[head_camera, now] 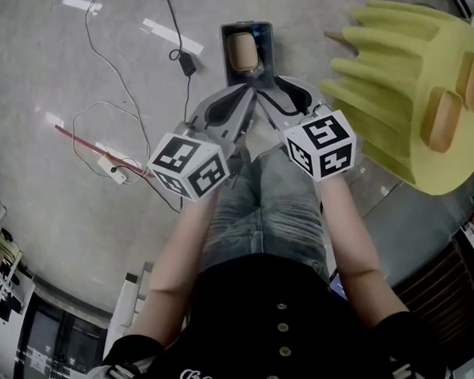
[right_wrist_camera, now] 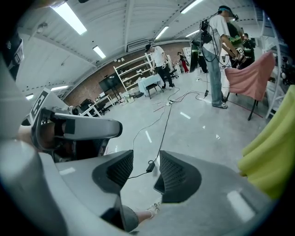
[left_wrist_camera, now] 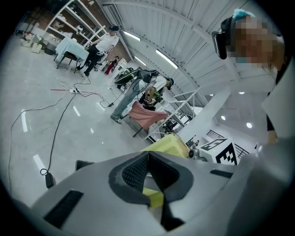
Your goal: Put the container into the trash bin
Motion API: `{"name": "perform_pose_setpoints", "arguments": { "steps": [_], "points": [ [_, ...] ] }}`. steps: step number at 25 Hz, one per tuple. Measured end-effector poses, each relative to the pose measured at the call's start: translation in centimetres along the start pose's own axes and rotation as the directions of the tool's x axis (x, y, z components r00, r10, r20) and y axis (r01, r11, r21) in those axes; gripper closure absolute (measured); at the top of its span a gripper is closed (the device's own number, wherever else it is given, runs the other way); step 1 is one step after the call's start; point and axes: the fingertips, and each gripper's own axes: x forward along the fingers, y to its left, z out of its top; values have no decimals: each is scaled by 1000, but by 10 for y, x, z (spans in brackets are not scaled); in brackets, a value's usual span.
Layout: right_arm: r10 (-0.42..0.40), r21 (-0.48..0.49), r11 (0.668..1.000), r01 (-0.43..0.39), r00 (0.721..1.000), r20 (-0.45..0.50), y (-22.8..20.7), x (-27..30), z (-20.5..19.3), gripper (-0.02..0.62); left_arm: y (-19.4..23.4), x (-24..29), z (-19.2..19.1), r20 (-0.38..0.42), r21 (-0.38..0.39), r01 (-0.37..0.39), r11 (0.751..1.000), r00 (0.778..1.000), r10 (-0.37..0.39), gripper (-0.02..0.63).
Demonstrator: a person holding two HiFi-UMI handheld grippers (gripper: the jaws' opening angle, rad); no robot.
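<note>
The main risk now is in pulling away. The right gripper (right_wrist_camera: 146, 169) has its jaws wide apart with only floor showing through the gap, and the left gripper (left_wrist_camera: 147, 166) has its jaws pressed together on nothing. In the head view both point at the bin (head_camera: 266, 40), which stands at 12 o'clock just past their tips. A careless sweep of either one could clip the bin's rim and tip it, spilling the container (head_camera: 243, 52) back out.

A second risk is the chair (head_camera: 407, 94), a big yellow shell at 2 o'clock close beside the right gripper. A swing outward on that side could knock it. A cable (head_camera: 181, 36) with its adaptor lies on the floor at 11 o'clock near the bin, and a foot or a gripper could snag it and drag it against the bin.

The container is tan and rounded with a smooth, dull surface, and it looks light. It shows inside the bin's dark rectangular opening, toward the 9 o'clock side, and fills much of the width. I cannot tell whether it has dropped to the bottom or is lodged high against the walls. If it is lodged, a bump could pop it out.

I judge the task done or all but done.
</note>
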Motion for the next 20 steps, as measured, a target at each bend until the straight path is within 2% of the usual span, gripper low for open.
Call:
{"name": "perform_pose_setpoints", "arguments": {
  "steps": [11,20],
  "points": [
    [-69,12,998,69,995,69,-4,-36,26,428,-32,1,29,-24,84,79,993,997,-77,594],
    [-122,11,993,121,986,112,-2,-74,50,431,-64,-8,59,-8,159,130,979,991,-131,594]
  ]
}}
